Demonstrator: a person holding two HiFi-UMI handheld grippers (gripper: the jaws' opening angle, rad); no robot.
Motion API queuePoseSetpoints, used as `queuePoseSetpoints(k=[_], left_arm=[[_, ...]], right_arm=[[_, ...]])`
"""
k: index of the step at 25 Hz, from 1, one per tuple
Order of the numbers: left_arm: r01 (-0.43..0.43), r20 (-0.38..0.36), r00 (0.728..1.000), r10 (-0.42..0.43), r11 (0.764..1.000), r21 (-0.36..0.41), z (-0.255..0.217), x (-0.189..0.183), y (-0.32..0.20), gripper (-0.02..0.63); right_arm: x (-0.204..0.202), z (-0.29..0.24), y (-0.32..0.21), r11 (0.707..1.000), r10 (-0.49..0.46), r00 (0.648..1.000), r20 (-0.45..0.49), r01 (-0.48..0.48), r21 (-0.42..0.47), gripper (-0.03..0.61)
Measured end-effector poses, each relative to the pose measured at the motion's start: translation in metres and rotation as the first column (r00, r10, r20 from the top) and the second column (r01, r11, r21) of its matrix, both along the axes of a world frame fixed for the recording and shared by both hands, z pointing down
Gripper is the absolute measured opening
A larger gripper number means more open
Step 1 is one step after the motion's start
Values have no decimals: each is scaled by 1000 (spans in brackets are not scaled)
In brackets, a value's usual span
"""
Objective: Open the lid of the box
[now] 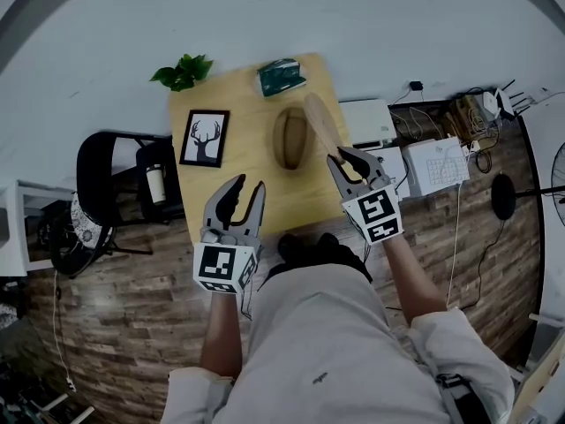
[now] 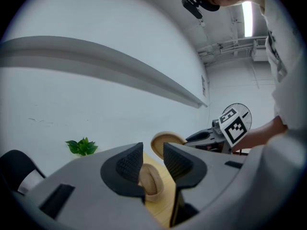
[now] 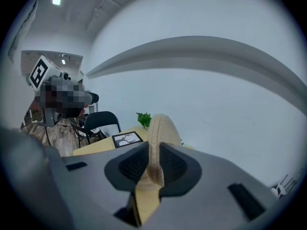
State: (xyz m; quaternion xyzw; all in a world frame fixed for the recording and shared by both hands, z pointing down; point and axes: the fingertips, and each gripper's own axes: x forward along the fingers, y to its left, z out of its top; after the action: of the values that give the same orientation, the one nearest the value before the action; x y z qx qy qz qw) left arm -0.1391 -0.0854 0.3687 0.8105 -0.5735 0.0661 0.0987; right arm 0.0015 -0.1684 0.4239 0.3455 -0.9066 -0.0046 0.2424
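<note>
White wall backs a wooden table (image 1: 247,104) bearing a plant (image 1: 183,71), a deer picture (image 1: 205,137) and a green packet (image 1: 281,76) at its far edge. Mid-table, right of the picture, sits the oval box (image 1: 290,138), uncovered. The right gripper (image 1: 342,159) clamps the lid (image 1: 320,124) by its rim, tilted above the box's right side. The left gripper (image 1: 250,184) hovers over the near edge, jaws apart and empty.

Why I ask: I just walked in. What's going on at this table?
A person works two handheld grippers over a wooden table. The right gripper has its fingers clamped on the rim of the oval woven lid, holding it up off the box, which sits open on the table. The left gripper hovers nearby, fingers apart, holding nothing.
</note>
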Motion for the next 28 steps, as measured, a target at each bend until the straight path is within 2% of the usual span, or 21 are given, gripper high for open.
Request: queuePoseSetpoints(k=[11, 20, 28], left_arm=[[-2, -15, 1000, 2, 1000, 2, 1, 10, -2, 126], [-18, -11, 1000, 18, 1000, 0, 1, 17, -3, 115], [-16, -6, 1000, 16, 1000, -11, 6, 22, -6, 67]], right_arm=[[24, -24, 9, 996, 77, 990, 118, -72, -49, 69], [42, -34, 21, 986, 133, 974, 185, -111, -123, 69], [59, -38, 25, 971, 197, 947, 255, -153, -182, 69]])
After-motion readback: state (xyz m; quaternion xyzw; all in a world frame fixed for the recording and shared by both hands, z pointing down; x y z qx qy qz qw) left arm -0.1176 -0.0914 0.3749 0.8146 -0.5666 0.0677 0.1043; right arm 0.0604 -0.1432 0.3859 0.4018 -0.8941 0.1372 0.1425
